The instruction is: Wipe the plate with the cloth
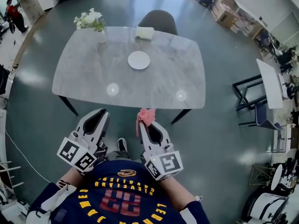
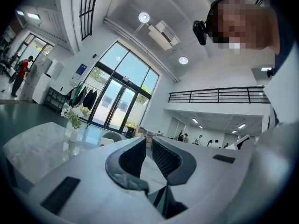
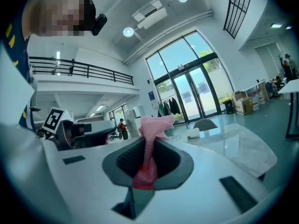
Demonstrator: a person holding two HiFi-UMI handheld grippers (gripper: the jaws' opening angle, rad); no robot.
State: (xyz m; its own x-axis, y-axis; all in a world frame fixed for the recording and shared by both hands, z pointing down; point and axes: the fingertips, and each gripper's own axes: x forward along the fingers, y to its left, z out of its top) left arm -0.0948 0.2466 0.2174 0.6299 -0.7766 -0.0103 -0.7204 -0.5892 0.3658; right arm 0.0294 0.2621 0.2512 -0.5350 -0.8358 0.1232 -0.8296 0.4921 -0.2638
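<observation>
R tool (image 1: 145, 125) clamped on pink cloth (image 1: 146, 115), L tool (image 1: 99, 115) jaws basically together w/ nothing in em, plate (image 1: 138, 60) sits mid tabletop (image 1: 84, 76), well apart from both

Worktop (image 1: 84, 73) lies bare from its near edge to the plate (image 1: 139, 60) at centre, open on either side of it; flower vase (image 1: 101, 34) guards the far left corner; box (image 1: 145, 32) and chair (image 1: 159, 20) block the far edge.
</observation>
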